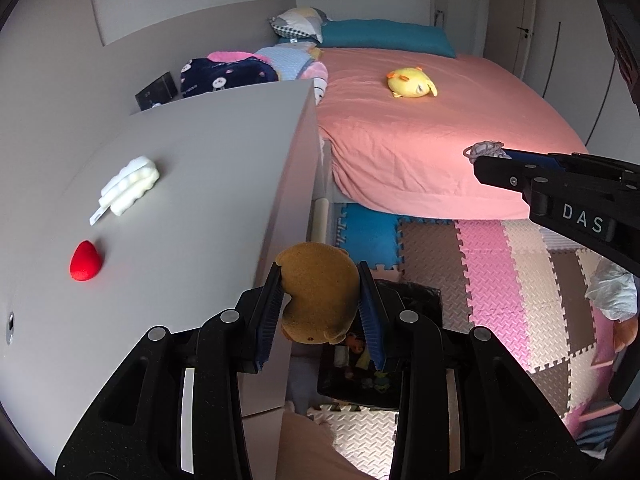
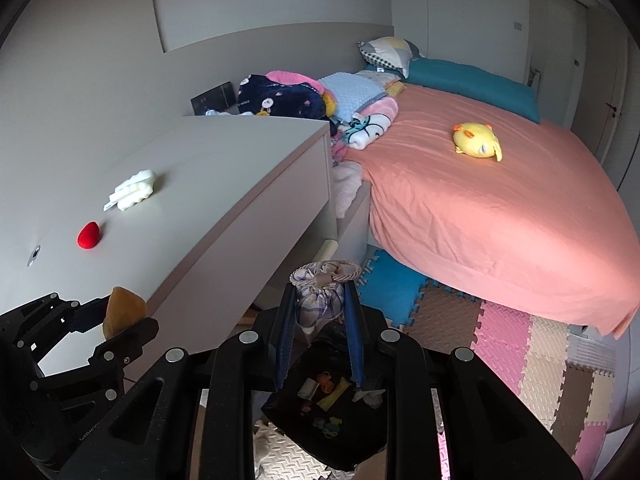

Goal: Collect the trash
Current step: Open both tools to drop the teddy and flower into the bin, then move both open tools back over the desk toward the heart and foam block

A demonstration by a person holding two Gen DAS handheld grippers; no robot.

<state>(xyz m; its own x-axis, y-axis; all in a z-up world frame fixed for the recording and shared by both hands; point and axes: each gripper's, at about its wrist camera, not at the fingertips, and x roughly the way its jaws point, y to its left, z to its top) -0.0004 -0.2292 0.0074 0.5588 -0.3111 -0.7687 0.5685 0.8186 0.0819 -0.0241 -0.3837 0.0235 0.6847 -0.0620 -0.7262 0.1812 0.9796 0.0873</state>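
My left gripper (image 1: 320, 276) is shut on a brown plush toy (image 1: 320, 292), held past the edge of the grey cabinet (image 1: 192, 184) and over a black-lined bin (image 1: 416, 304) on the floor. The same brown plush toy (image 2: 122, 310) shows at the lower left of the right wrist view. My right gripper (image 2: 320, 292) is shut on a small checked drawstring pouch (image 2: 322, 286), above the black bin (image 2: 320, 420) that holds several small scraps. On the cabinet top lie a white ridged foam piece (image 1: 130, 186) and a red heart-shaped toy (image 1: 85, 261).
A bed with a pink sheet (image 1: 432, 136) carries a yellow plush (image 1: 412, 83), folded blankets (image 1: 256, 68) and pillows. Coloured foam mats (image 1: 520, 288) cover the floor. A crumpled white bag (image 1: 612, 292) lies at the right edge. A door (image 2: 600, 92) stands at far right.
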